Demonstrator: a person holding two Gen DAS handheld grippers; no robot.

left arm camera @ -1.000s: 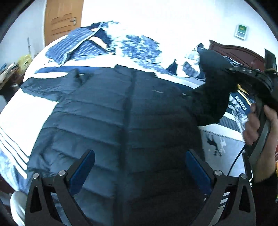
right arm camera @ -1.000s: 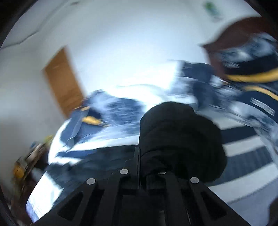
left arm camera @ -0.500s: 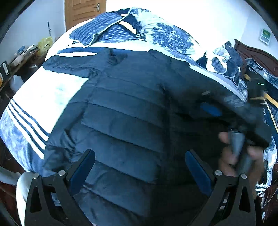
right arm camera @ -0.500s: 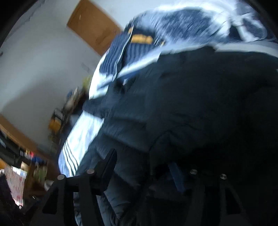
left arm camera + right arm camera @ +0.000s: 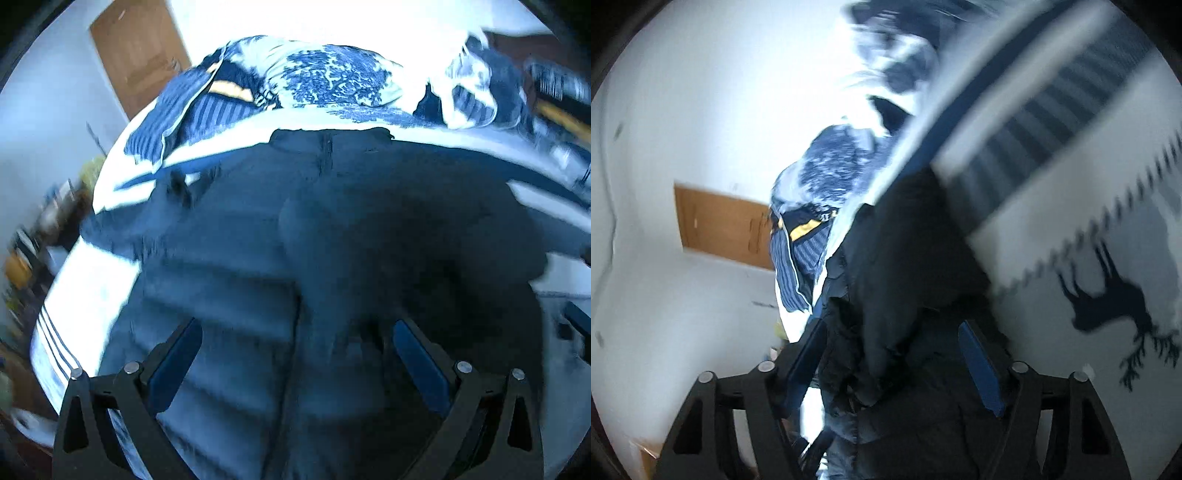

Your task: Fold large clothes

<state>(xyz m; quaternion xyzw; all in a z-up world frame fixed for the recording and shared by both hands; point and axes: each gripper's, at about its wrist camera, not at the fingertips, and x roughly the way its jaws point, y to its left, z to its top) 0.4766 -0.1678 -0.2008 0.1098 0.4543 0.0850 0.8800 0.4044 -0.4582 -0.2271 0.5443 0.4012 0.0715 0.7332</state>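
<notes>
Jacket [image 5: 258, 258], dark quilted, sleeve folded across

The right gripper [image 5: 886, 354] has let go of the sleeve [image 5: 406, 236], now folded across the jacket [image 5: 229, 280]

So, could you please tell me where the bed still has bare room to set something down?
Bare sheet lies left of the puffer jacket, down to the striped edge, and right of it by the deer print. The head end is crowded with bedding.
</notes>
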